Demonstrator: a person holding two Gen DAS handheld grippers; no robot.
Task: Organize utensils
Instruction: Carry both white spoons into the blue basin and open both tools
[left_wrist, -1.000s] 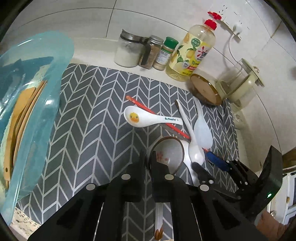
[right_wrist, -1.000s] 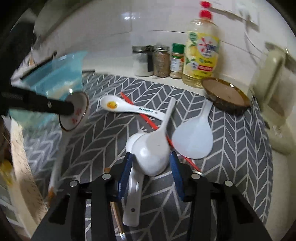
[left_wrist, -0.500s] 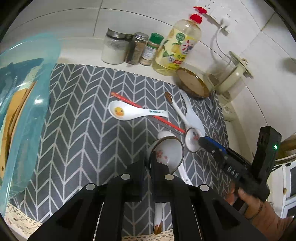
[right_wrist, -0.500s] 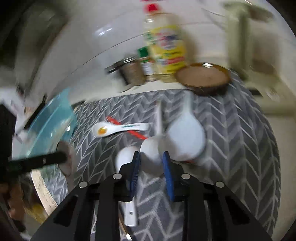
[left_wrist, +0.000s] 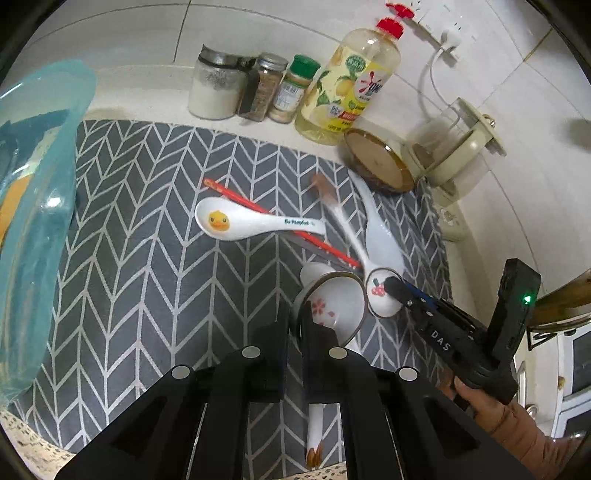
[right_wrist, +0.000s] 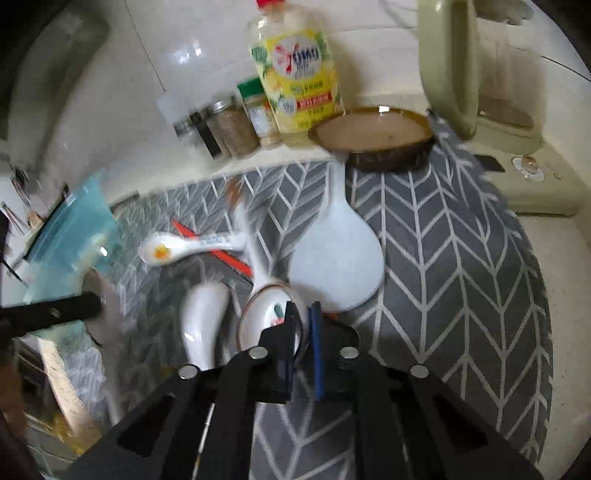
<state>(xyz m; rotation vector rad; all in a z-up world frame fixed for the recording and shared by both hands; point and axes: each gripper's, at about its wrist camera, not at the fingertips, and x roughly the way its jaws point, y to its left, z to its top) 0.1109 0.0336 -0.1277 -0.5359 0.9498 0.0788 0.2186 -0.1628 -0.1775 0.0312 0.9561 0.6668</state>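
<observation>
While the left gripper (left_wrist: 295, 325) stays clamped on a flowered spoon (left_wrist: 332, 310), the right gripper (right_wrist: 301, 325) has just closed on the cherry spoon's bowl (right_wrist: 266, 317), its handle running straight ahead toward the bottle (right_wrist: 295, 70).

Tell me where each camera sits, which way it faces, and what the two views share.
Left wrist: on the left gripper, angled down at the mat; its fingers clamp a flowered spoon; the right gripper and a sleeve show.
Right wrist: on the right gripper, angled down; its jaws have just been closing on a cherry spoon.
Shared: duck spoon, soap bottle, blue tub.
</observation>
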